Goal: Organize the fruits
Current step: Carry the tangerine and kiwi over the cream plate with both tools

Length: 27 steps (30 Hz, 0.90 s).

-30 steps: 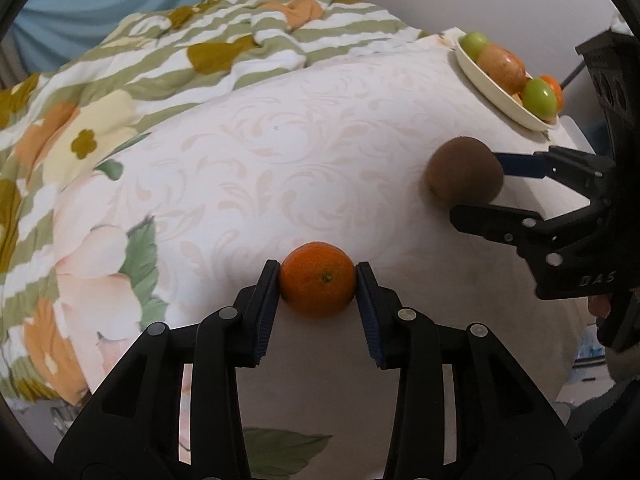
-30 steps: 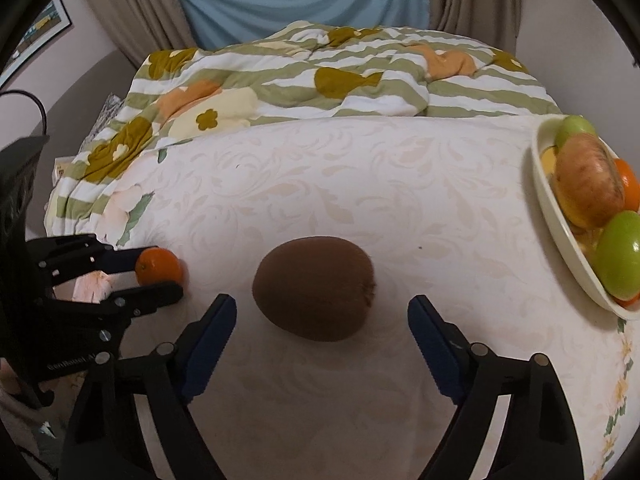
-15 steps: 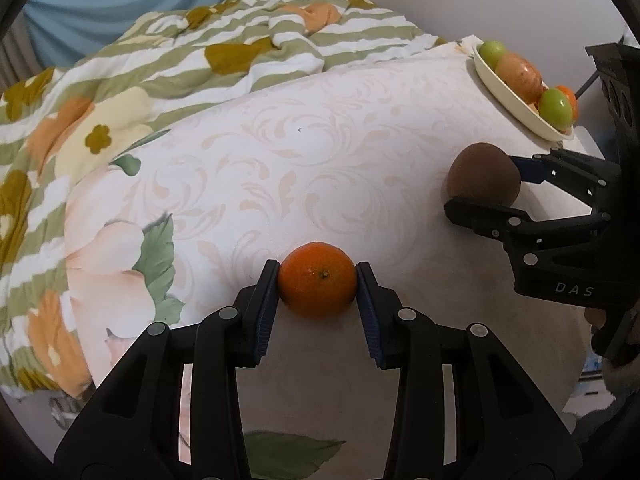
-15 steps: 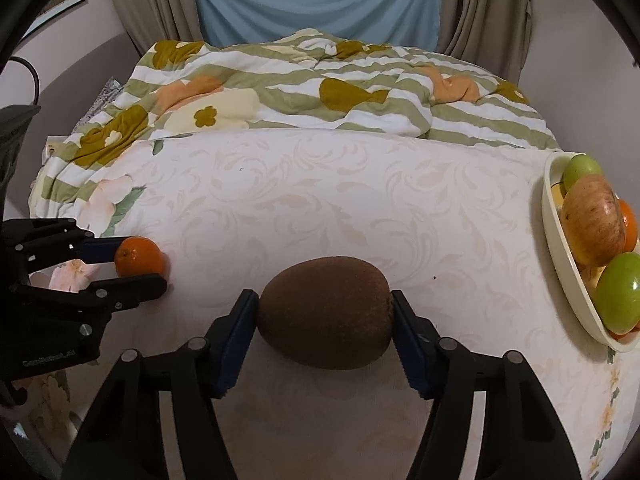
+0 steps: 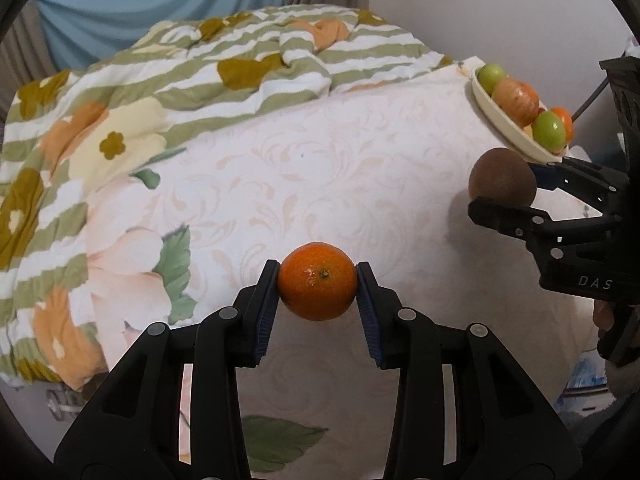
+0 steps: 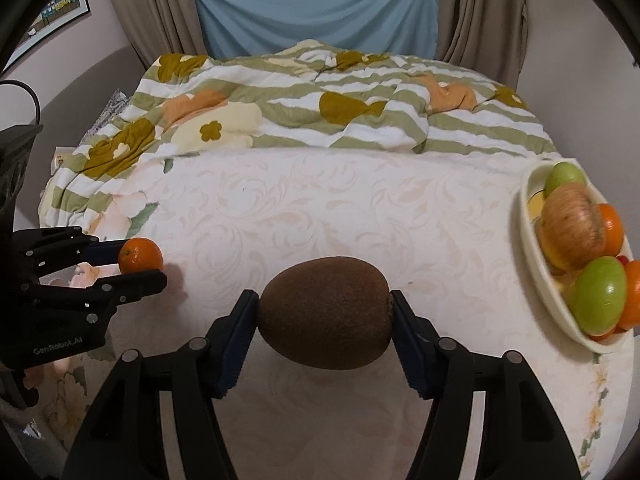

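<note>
My left gripper [image 5: 317, 286] is shut on a small orange mandarin [image 5: 317, 280] and holds it above the white bed sheet. My right gripper [image 6: 325, 316] is shut on a brown kiwi [image 6: 325, 312], also lifted off the sheet. A cream fruit bowl [image 6: 532, 256] at the right edge of the bed holds green apples, a red-yellow apple and oranges. In the left wrist view the kiwi [image 5: 502, 178] and right gripper [image 5: 516, 196] sit at right, below the bowl [image 5: 504, 120]. In the right wrist view the mandarin [image 6: 140, 256] and left gripper [image 6: 132, 266] sit at far left.
A rumpled green-striped floral quilt [image 6: 312, 108] lies across the far half of the bed. The white patterned sheet [image 6: 320, 208] spreads between the grippers and the bowl. Blue curtain [image 6: 316, 4] and walls stand behind.
The right gripper closed on the kiwi and lifted it. Both grippers rose from the sheet with their fruit.
</note>
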Motion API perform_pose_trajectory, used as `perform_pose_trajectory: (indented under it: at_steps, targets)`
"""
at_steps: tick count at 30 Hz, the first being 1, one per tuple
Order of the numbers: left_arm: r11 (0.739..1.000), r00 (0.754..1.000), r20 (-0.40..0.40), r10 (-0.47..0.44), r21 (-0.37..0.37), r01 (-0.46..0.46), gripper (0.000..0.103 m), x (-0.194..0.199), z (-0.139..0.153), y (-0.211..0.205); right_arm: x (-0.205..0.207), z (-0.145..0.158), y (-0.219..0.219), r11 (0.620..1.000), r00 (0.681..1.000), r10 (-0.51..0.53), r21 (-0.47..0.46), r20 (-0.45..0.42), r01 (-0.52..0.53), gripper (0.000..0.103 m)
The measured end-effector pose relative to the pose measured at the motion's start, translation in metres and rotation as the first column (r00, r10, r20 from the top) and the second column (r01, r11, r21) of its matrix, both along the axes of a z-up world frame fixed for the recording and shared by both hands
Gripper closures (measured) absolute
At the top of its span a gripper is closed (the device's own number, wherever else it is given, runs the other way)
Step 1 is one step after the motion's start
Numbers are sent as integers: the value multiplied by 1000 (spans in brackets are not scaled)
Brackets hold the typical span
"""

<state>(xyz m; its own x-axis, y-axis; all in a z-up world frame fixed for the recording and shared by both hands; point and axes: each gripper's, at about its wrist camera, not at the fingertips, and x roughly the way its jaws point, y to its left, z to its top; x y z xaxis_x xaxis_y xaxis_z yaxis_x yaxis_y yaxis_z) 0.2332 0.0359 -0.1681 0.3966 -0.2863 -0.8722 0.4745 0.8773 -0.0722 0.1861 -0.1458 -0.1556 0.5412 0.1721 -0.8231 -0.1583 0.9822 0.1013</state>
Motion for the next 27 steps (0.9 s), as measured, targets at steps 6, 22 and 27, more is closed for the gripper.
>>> perform_pose_trajectory:
  at_steps: [6,22,27]
  targets:
    - [1000,999,45,24,-20,-23,58,-4,33,-22,-13,29,-28,1000,999,-17,21,34,16,43]
    - [991,993,104,53,-126,-40,58,-20,100,-168,-35,85,-167,999,993,-30,24,112,28,43]
    - [991,993,117,20,-134,-5,58,-20,103,-227,-34,91,-210,999,991,-30,28,131,27,43]
